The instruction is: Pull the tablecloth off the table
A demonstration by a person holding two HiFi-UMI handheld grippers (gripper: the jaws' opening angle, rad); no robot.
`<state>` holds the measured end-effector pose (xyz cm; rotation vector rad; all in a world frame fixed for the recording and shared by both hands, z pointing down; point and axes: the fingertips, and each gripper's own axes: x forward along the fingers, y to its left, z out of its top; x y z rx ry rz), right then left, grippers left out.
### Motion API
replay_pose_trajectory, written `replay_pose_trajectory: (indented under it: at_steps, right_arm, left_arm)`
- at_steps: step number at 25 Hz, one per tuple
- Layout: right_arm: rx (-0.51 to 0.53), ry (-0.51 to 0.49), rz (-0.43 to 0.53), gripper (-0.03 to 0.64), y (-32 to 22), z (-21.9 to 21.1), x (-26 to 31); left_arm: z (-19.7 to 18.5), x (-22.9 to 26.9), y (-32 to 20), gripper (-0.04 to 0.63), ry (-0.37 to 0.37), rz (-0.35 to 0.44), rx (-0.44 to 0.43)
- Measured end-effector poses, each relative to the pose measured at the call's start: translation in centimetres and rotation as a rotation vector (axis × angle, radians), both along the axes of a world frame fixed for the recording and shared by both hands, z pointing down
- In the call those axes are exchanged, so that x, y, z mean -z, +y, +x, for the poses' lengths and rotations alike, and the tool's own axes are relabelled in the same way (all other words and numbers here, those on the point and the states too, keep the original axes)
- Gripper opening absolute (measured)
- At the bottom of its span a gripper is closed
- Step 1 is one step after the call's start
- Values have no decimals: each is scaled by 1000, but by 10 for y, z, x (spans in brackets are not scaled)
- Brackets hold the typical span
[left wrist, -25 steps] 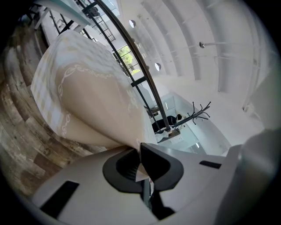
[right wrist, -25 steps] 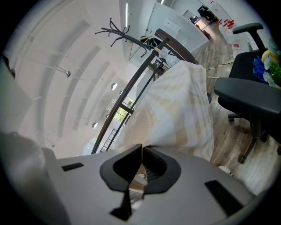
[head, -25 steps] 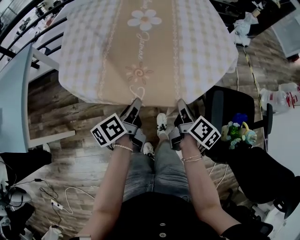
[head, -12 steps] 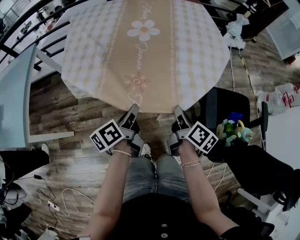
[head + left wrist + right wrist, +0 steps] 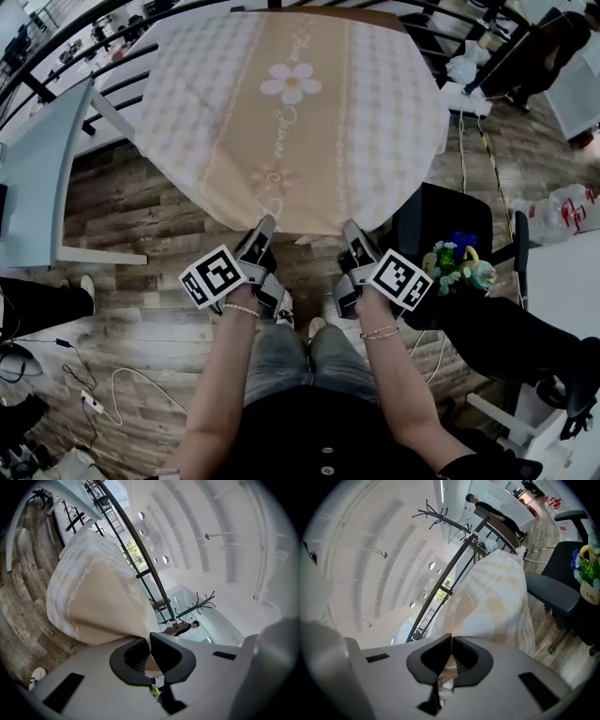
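A tablecloth [image 5: 291, 112], beige down the middle with a daisy print and white check sides, covers the table and hangs over its near edge. My left gripper [image 5: 267, 224] is shut on the cloth's near hem, left of centre. My right gripper [image 5: 349, 228] is shut on the same hem, a little to the right. In the left gripper view the beige tablecloth [image 5: 98, 602] runs pinched into the left gripper [image 5: 149, 645]. In the right gripper view the tablecloth [image 5: 497, 602] likewise enters the closed right gripper [image 5: 451, 649]. The tabletop itself is hidden under the cloth.
A black office chair [image 5: 445, 220] stands right of the table, with a small pot of flowers [image 5: 457, 264] beside it. A pale desk panel [image 5: 42, 178] is at the left. Railings [image 5: 66, 56] run behind the table. Cables [image 5: 89, 398] lie on the wooden floor.
Both grippers have held the hem and drawn back slightly toward me. The view has shifted, so more of the table's far edge shows.
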<state>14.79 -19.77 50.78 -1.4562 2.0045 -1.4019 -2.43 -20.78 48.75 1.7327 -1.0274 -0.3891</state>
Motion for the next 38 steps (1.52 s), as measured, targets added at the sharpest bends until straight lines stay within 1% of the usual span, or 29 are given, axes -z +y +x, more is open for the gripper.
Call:
replay_pose_trajectory:
  at_steps: [12,16,21,27,30,34,38]
  right_arm:
    - [68,25,31,26,48,13,15]
    - [90,32,29,27,65,16,14]
    - [124,43,29,28,87,16,16]
    - [168,49,36,26,115,13,18]
    - [182,45,28,28,128,14,16]
    - [194,43,27,28,144,15,17]
    - [185,38,24,28,156,14,17]
  left_arm:
    - [16,15,61,15,-18,29,8]
    - [19,14,81,15,-5,23,19]
    - [20,14,108,15,-20,19,19]
    - [19,12,141,15,-16,17,42]
    - [21,11,154,15,-26,9,39]
    - [22,13,167,15,-37,9,31]
    - [21,12,179,16,-28,2,19]
